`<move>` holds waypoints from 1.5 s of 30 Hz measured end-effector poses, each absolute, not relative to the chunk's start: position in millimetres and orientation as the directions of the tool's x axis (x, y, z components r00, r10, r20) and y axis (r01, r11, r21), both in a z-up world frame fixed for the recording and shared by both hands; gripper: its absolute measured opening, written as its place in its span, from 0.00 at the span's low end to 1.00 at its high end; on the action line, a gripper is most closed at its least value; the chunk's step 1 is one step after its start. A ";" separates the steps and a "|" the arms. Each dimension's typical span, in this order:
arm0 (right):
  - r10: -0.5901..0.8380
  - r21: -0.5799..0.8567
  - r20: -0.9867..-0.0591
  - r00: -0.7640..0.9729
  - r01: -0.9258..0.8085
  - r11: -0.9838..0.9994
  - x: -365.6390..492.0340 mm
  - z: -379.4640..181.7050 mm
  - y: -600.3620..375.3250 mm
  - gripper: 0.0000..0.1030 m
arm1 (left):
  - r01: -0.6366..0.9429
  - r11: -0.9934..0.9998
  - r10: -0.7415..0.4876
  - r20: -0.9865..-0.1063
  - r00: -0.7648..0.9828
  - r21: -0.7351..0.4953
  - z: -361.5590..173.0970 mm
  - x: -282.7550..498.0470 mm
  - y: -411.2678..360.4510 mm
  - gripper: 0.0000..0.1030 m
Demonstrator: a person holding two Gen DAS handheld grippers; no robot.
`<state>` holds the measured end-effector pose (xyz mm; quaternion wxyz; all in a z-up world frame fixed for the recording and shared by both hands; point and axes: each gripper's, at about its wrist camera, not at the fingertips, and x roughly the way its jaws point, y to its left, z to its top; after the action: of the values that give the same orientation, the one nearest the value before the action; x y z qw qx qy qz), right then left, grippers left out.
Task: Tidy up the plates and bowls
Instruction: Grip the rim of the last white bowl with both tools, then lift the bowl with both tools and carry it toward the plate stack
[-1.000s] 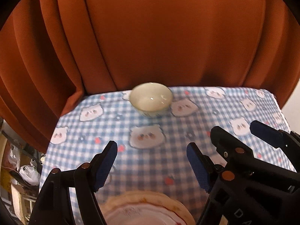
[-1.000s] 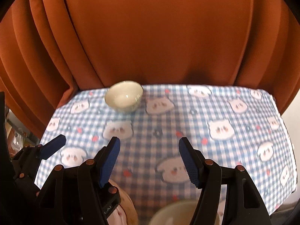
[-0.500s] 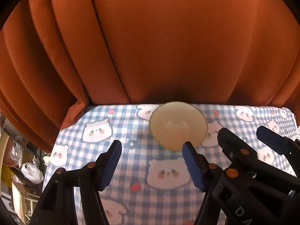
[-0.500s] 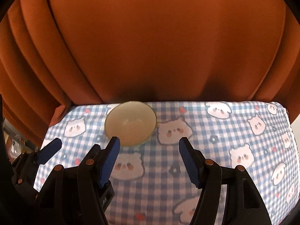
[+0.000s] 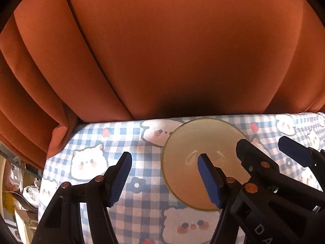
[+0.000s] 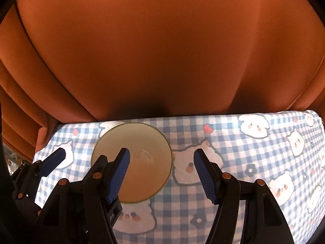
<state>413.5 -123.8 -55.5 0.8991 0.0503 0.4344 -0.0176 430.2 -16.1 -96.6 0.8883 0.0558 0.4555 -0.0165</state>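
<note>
Orange curtain (image 5: 162, 50) backs the checked tabletop (image 5: 142, 134); the bowl (image 5: 203, 142), far off a second ago, now sits under both tools; left hand-held gripper (image 5: 164, 166) has narrowed but stands spread, empty; right hand-held gripper (image 6: 160, 162) likewise spread; a rim grasp looks next.

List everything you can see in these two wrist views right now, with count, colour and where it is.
bowl: one, pale cream, empty, upright on the tablecloth near the far edge, in front of the curtain.
tablecloth: one, blue and white check with white bear faces, covering the table.
curtain: one, orange-brown, hanging in folds behind the table.
clutter: bags and boxes, blurred, beyond the table's left edge.
left tool: one, black with blue pads, open, one finger over the bowl.
right tool: one, black with blue pads, open, one finger over the bowl.
</note>
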 end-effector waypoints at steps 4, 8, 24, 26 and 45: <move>0.017 0.081 -0.792 0.611 0.077 0.994 427.7 -70.6 -125.2 0.66 | 0.054 0.995 0.042 -0.819 0.573 0.088 -109.4 438.5 -15.7 0.67; 0.005 0.074 -0.801 0.599 0.091 0.993 436.1 -83.7 -127.0 0.57 | 0.038 0.996 0.048 -0.828 0.559 0.083 -121.9 442.1 -17.7 0.66; -0.007 0.041 -0.817 0.576 0.071 0.997 456.1 -108.9 -122.7 0.19 | 0.041 0.998 0.021 -0.851 0.526 0.050 -139.6 450.9 -24.5 0.18; -0.007 0.043 -0.818 0.576 0.074 0.996 455.7 -108.7 -123.1 0.19 | 0.038 0.998 0.020 -0.851 0.526 0.047 -139.7 450.8 -25.0 0.18; -0.004 0.051 -0.794 0.607 0.072 0.996 415.2 -54.3 -127.0 0.19 | 0.033 0.999 0.011 -0.819 0.573 0.036 -83.1 410.5 -19.4 0.18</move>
<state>415.2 -127.0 -54.4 0.8956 0.0387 0.4426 -0.0212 410.5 -19.4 -83.1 0.8865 0.0235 0.4620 -0.0062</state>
